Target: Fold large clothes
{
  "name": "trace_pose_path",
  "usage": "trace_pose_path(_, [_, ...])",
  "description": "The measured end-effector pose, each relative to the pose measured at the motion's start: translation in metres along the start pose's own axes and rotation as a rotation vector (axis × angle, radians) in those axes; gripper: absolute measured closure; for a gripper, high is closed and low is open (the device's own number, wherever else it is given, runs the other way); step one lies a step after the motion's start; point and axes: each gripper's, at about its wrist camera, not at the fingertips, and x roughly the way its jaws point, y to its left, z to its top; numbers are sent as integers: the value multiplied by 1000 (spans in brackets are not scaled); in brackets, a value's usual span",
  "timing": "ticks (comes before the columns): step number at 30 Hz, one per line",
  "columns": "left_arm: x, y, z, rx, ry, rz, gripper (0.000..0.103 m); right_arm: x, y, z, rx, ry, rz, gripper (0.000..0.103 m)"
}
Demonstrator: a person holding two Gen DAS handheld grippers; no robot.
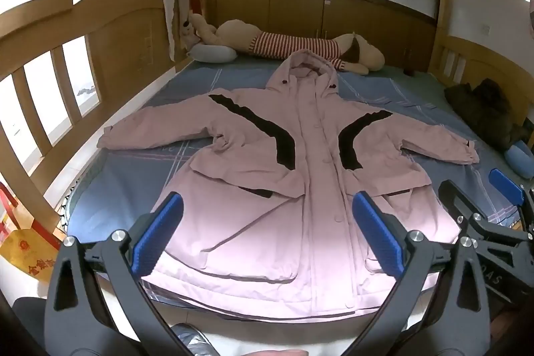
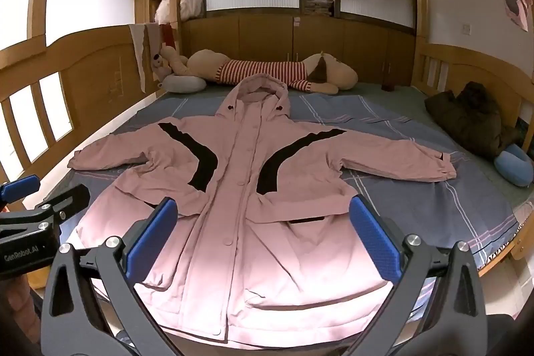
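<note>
Pink coat [image 1: 313, 162] marked with black curved panels; bedsheet [image 1: 140, 175] in blue-grey plaid; plush dog [image 2: 267, 69] dressed in red-and-white stripes; blue gripper pads [image 2: 150, 232].

Pink hooded coat [image 1: 300, 175] lies spread flat, face-up, sleeves outstretched.

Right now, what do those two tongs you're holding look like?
Both match. The left tongs and right tongs have dark grey triangular frames with cut-outs, silver bolts, and two ribbed blue pads. White lettering on the left tongs' body reads "GenRobot.AI" in the right wrist view. No cables show.
</note>
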Motion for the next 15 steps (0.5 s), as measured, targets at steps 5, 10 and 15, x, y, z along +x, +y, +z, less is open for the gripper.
trace_pose_path(5, [0, -1, -1, 2, -1, 4, 2, 0, 0, 1, -1, 0, 0, 1])
trace_pose_path(10, [1, -1, -1, 7, -3, 5, 2, -1, 0, 1, -1, 0, 1, 1])
trace_pose_path(15, [1, -2, -1, 7, -4, 5, 2, -2, 0, 1, 0, 2, 2, 1])
